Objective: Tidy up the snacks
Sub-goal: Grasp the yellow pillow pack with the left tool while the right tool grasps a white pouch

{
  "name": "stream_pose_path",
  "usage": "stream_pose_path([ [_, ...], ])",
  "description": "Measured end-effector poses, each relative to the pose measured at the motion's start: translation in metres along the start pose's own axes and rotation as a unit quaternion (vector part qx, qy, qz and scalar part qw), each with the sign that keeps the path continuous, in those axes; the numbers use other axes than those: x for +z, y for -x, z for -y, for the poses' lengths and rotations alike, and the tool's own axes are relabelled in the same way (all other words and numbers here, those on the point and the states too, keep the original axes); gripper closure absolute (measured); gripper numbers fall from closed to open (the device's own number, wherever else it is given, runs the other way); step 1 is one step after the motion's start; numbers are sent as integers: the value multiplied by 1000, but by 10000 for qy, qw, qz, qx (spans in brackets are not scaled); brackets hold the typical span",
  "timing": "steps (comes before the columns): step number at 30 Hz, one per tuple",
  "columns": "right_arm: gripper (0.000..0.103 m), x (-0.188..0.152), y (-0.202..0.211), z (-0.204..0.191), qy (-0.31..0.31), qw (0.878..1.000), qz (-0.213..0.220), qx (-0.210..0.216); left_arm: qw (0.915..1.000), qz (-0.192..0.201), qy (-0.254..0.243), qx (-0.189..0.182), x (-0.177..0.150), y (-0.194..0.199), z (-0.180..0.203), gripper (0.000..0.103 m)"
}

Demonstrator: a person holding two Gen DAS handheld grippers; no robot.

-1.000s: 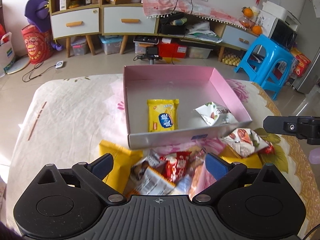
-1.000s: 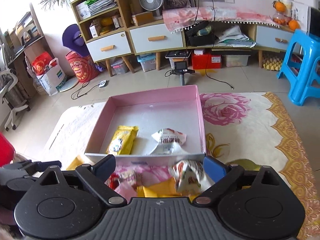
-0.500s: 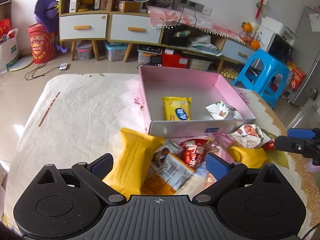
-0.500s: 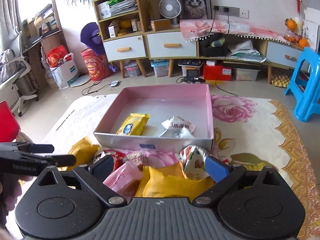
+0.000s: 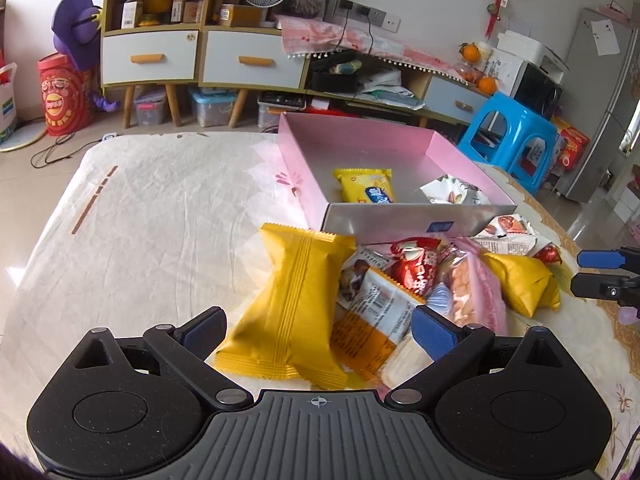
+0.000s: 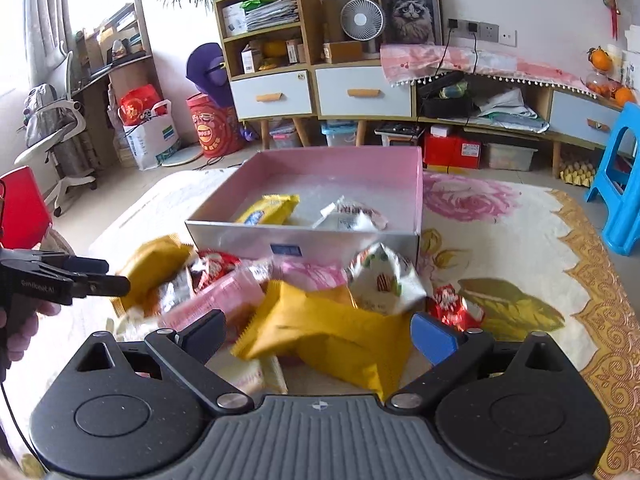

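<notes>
Snacks [image 5: 400, 280] lie heaped on the worktop [image 5: 160, 220] against the near wall of the pink box [image 5: 416, 220], at 12 o'clock from both grippers. Left gripper [image 5: 318, 330] and right gripper [image 6: 316, 330] hang wide open, holding nothing. Overlapping packets may foul a pick: closing on the yellow pack [image 5: 296, 300] could pinch a neighbour or nudge the box.

Snack pile [image 5: 400, 284] blocks box [image 5: 404, 220] front; cloth [image 5: 160, 208] left is free.

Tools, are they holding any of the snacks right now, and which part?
No. Both the left tool and the right tool are open, hovering over the snack pile; nothing is gripped.
</notes>
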State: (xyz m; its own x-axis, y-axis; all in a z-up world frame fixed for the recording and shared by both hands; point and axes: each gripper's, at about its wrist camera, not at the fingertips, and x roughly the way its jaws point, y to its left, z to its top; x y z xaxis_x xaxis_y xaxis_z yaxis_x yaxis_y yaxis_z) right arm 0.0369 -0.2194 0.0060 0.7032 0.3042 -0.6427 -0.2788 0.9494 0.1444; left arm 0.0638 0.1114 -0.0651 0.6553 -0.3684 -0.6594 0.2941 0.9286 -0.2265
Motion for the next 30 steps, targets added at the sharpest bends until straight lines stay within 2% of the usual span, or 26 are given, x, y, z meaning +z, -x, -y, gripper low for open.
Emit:
stream_pose_path([
  [3,12,-2,-3,4,-72,10000,54,6,9999,48,78,-131,1,-4,-3,3],
  [8,12,3,-10,8,-70,9992,384,-95,9997,59,176,-184,3,-13,-6,4],
  [13,14,8,-29,18,-88,9988,408,-264,9997,83,179,-147,4,-21,-6,7],
  [16,20,10,-42,23,-132,9989,336,-298,9996,52,252,-107,5,-26,-9,15],
  [19,29,11,-53,27,-207,9990,237,-306,9996,28,282,-71,4,-30,-11,30],
  [21,32,11,-59,29,-226,9990,190,-350,9995,-7,321,-51,4,-33,-14,45],
  [23,36,10,-63,31,-204,9988,141,-418,9994,18,340,-5,4,-33,-17,53],
  [27,42,8,-66,33,-139,9986,103,-495,9990,22,433,-63,5,-33,-22,57],
  [30,54,9,-69,35,-167,9982,54,-570,9991,20,425,-62,5,-33,-22,59],
])
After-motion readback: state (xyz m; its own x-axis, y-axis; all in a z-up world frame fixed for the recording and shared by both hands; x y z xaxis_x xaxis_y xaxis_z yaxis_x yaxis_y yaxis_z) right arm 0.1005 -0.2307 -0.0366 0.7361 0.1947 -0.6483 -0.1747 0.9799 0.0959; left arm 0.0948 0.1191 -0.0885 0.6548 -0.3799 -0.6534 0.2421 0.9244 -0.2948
